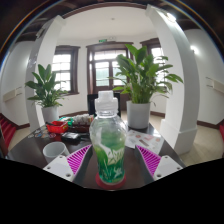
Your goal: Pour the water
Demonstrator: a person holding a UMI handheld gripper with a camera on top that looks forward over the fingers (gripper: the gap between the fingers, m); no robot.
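Between the fingers: bottle standing capped, gripper closing on it, grip unclear | cup sitting nearby | risk: cap blocking pour, loose hold slipping

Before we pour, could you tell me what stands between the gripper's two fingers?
The gripper view shows a water bottle between the fingers of the gripper.

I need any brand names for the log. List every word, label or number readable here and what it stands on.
None can be read.
Bottle between the jaws, white cap: its green and red label carries print, too blurred to read.
Green sign above the door beyond: too small to read.
Red packet on the table: no legible text.
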